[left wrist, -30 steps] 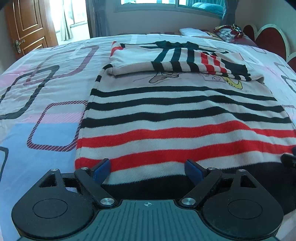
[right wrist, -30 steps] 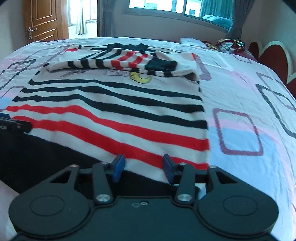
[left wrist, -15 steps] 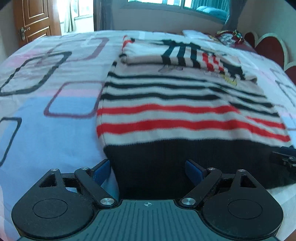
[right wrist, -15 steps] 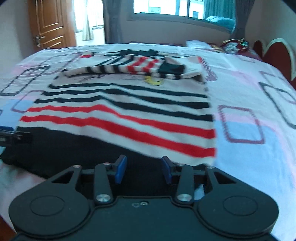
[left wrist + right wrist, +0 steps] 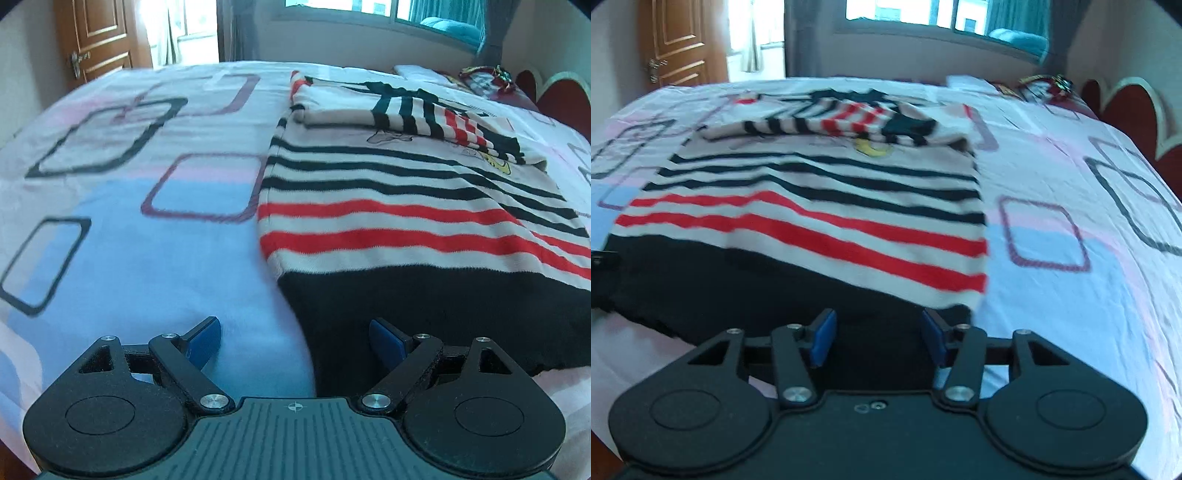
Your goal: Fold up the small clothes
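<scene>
The sweater's [image 5: 820,236] near black hem is hidden behind the right gripper [image 5: 878,339].

One striped sweater [image 5: 399,225] ahead of my fingers; one bedsheet [image 5: 147,258]; one door [image 5: 99,40]; one window [image 5: 388,11].

L gripper [image 5: 293,338] open, striped sweater [image 5: 406,229], bedsheet [image 5: 129,240]

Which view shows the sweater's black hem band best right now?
The right wrist view: the black hem band of the sweater runs nearly full width there, though blurred. The left wrist view shows the band sharper, but its right end runs out of frame.
</scene>
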